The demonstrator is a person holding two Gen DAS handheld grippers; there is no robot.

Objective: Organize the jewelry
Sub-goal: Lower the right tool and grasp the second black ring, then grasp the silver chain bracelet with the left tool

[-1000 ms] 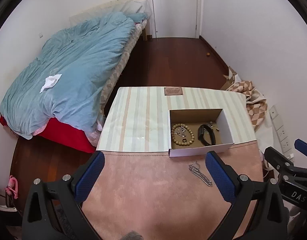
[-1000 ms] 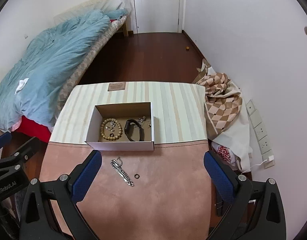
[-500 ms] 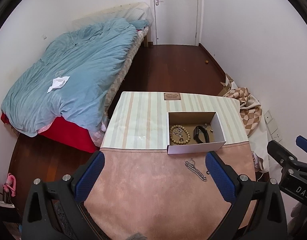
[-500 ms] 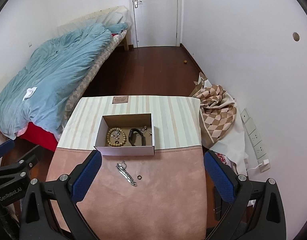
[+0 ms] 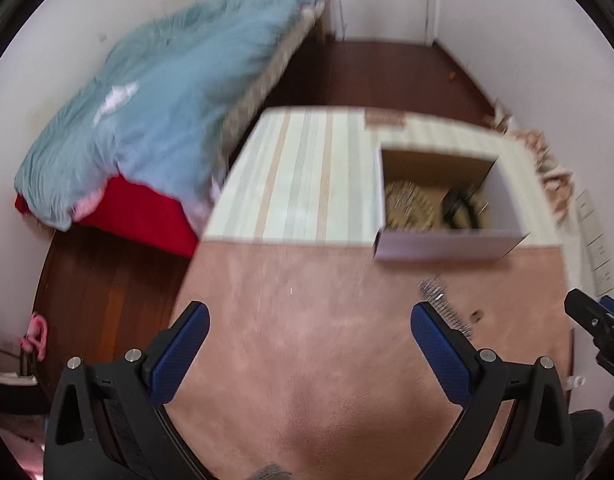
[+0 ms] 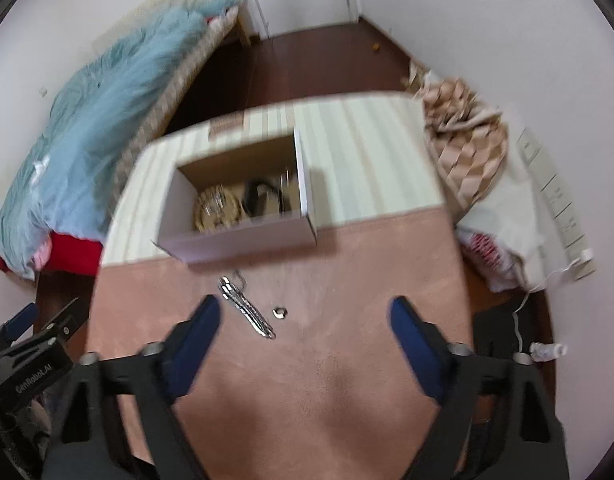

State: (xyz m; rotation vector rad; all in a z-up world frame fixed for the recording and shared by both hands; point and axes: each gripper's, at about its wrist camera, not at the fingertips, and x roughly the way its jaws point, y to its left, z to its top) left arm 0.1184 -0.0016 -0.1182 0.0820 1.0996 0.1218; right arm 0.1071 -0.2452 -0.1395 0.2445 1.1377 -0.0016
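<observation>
Shiny metal chain (image 6: 245,307), matt cardboard box (image 6: 243,240)

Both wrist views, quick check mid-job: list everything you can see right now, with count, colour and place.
Open cardboard box: one, white outside, brown inside, on the striped cloth.
Wooden bead bracelet: one, tan, inside the box, left part.
Black band: one, inside the box, right of the beads.
Silver chain bracelet: one, on the pink mat in front of the box.
Small ring: one, silvery, on the mat right of the chain.
Pink suede mat: one, near half of the table.
Striped cloth: one, cream and tan, far half.
Bed with blue duvet: one, left.
Checked fabric: one, beige, right of the table.
Left tool: open, empty.
Right tool: jaws closing, nothing between them.
</observation>
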